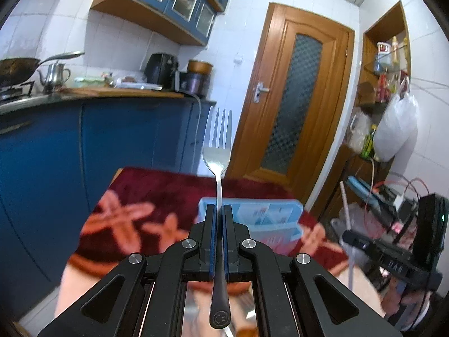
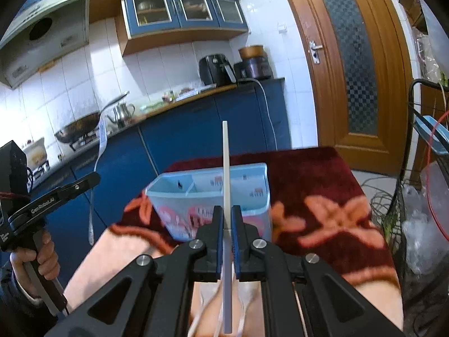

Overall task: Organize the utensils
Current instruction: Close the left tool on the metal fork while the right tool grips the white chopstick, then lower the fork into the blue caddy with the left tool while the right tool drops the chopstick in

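Observation:
My left gripper (image 1: 219,210) is shut on a steel fork (image 1: 217,146), held by its handle with the tines pointing up and forward, above the table. My right gripper (image 2: 227,213) is shut on a thin white chopstick (image 2: 226,168) that sticks straight out past the fingers. A light blue divided utensil box (image 2: 213,196) stands on the dark red flowered tablecloth (image 2: 308,185) just beyond both grippers; it also shows in the left wrist view (image 1: 263,219). The left gripper and its fork (image 2: 95,174) show at the left of the right wrist view.
Blue kitchen cabinets (image 1: 112,140) and a counter with a wok (image 1: 16,70), a kettle and appliances run along the far side. A wooden door (image 1: 294,98) stands to the right. A cluttered rack with bags and cables (image 2: 421,196) is right of the table.

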Demonstrator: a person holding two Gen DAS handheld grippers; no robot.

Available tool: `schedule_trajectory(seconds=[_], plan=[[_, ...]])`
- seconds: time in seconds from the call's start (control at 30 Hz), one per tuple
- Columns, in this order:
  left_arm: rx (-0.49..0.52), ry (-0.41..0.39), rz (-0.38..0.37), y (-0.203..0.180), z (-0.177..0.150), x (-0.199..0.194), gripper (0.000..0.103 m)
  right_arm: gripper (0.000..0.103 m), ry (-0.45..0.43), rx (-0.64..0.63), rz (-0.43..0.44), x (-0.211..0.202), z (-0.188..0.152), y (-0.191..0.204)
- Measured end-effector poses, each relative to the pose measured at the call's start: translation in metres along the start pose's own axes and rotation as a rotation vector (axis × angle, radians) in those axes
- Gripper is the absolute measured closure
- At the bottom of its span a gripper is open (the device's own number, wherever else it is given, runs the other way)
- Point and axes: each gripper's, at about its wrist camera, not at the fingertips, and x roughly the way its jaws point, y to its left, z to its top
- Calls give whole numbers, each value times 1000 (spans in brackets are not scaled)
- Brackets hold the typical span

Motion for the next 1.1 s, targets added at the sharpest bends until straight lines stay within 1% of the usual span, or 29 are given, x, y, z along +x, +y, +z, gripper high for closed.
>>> schedule_trajectory(seconds=[0.13, 0.23, 0.37, 0.43, 0.5, 0.63, 0.73, 0.83, 0.9, 1.0, 1.1], plan=[[-2, -72, -11, -9, 14, 19, 99, 95, -39, -7, 8, 13, 16, -4], [-9, -118, 1, -13, 24, 35, 99, 95, -79, -27, 5, 22, 30, -5], [-23, -175, 39, -14, 33, 60, 99, 95, -117, -36, 2, 39, 42, -7], [-25, -207, 63, -13, 34, 72, 99, 95, -124, -32, 7, 48, 45, -9], [-24, -222, 81, -14, 32, 81, 99, 95, -131, -35, 4, 60, 46, -11], [-34, -216, 100, -12, 18, 102, 99, 95, -139, -40, 11, 81, 45, -16], [-49, -197, 110, -6, 6, 113, 99, 95, -134, -52, 15, 95, 41, -18], [-60, -177, 107, 0, 0, 119, 99, 95, -133, -86, -1, 104, 37, -19], [-67, -165, 97, 3, -2, 121, 99, 95, -142, -98, -1, 105, 35, -19], [-67, -164, 93, 2, -5, 120, 99, 95, -170, -126, -27, 103, 33, -16], [-61, -166, 91, 1, -7, 119, 99, 95, -188, -118, -41, 102, 37, -16]])
